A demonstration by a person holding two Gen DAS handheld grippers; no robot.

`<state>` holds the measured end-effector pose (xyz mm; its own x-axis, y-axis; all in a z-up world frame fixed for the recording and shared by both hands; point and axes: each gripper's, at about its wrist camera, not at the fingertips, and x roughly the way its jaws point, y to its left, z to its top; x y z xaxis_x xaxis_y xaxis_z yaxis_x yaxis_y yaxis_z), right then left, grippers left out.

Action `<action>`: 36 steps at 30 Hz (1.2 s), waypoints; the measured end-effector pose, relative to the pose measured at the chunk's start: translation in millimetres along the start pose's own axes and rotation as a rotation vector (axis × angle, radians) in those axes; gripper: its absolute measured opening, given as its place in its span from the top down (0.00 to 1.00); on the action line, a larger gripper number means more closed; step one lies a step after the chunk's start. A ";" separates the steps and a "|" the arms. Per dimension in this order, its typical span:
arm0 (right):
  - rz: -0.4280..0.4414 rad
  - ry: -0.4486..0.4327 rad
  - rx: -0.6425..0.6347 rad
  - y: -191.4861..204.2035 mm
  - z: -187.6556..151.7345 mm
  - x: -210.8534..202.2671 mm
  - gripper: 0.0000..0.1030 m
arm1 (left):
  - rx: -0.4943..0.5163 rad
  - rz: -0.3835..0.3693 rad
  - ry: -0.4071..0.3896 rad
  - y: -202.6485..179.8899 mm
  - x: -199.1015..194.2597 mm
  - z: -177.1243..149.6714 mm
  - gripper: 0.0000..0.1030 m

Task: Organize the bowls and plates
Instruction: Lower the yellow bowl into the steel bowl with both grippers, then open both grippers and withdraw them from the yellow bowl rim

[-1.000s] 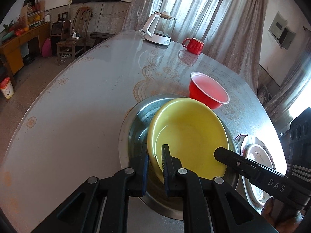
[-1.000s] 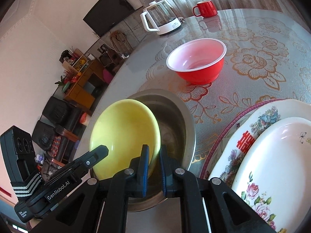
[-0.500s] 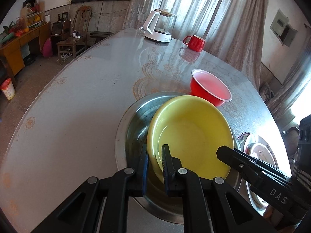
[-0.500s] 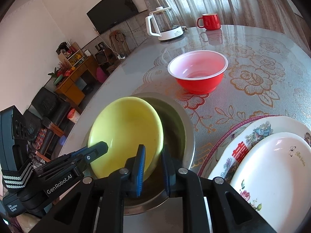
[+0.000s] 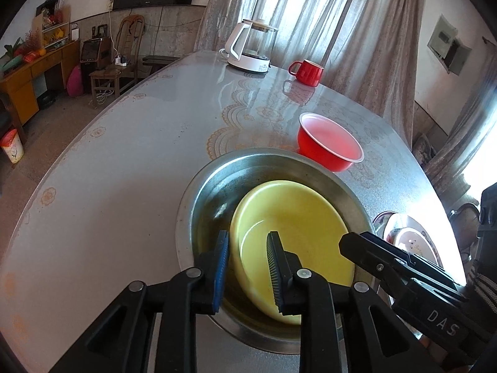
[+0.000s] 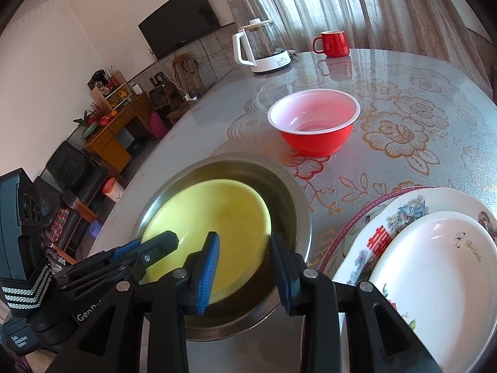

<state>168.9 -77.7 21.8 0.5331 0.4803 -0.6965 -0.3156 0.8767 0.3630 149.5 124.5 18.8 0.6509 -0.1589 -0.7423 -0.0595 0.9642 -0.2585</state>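
Living room, curtained window at the top of both views, TV (image 6: 183, 18) on the wall upper left in the right wrist view. Round table (image 5: 124, 171) with a glossy floral cover fills most of both frames.

Steel basin (image 5: 198, 205) sits lower centre on the table. Yellow bowl (image 5: 295, 236) lies inside it, toward the near and right side in the left wrist view, rim below the basin's rim.

Left gripper (image 5: 248, 267) at the bottom of the left wrist view: jaws opening, parted, straddling the near-left rim of the yellow bowl; pads stand off the rim, not pressing. It also shows at lower left in the right wrist view (image 6: 149, 248).

Right gripper (image 6: 245, 267) at bottom centre of the right wrist view: jaws opening, wider gap, straddling the bowl's right edge, no pad contact visible. One of its fingers (image 5: 388, 264) enters from the lower right in the left wrist view.

Red bowl (image 6: 313, 124) stands upright on the table just beyond the basin, apart from it. Stacked floral plates (image 6: 435, 264) at lower right, beside the basin, small white plate on top. Kettle (image 6: 261, 46) and red mug (image 6: 332, 43) at the far table edge.
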 end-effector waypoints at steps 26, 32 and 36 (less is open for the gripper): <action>-0.012 -0.027 -0.049 2.9 -5.0 0.2 0.65 | 0.020 0.059 -0.093 -2.3 -19.0 -1.6 0.43; 0.011 -0.025 -0.032 3.0 -7.8 -2.5 0.65 | 0.021 0.066 -0.101 -2.0 -22.9 -3.8 0.41; 0.028 -0.030 -0.017 -0.1 -9.7 -5.7 0.65 | 0.032 0.072 -0.120 -4.5 -27.9 -3.3 0.37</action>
<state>158.3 -80.8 19.7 0.5474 0.5056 -0.6669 -0.3441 0.8624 0.3714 129.0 123.9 38.7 0.7319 -0.0644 -0.6784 -0.0865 0.9787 -0.1862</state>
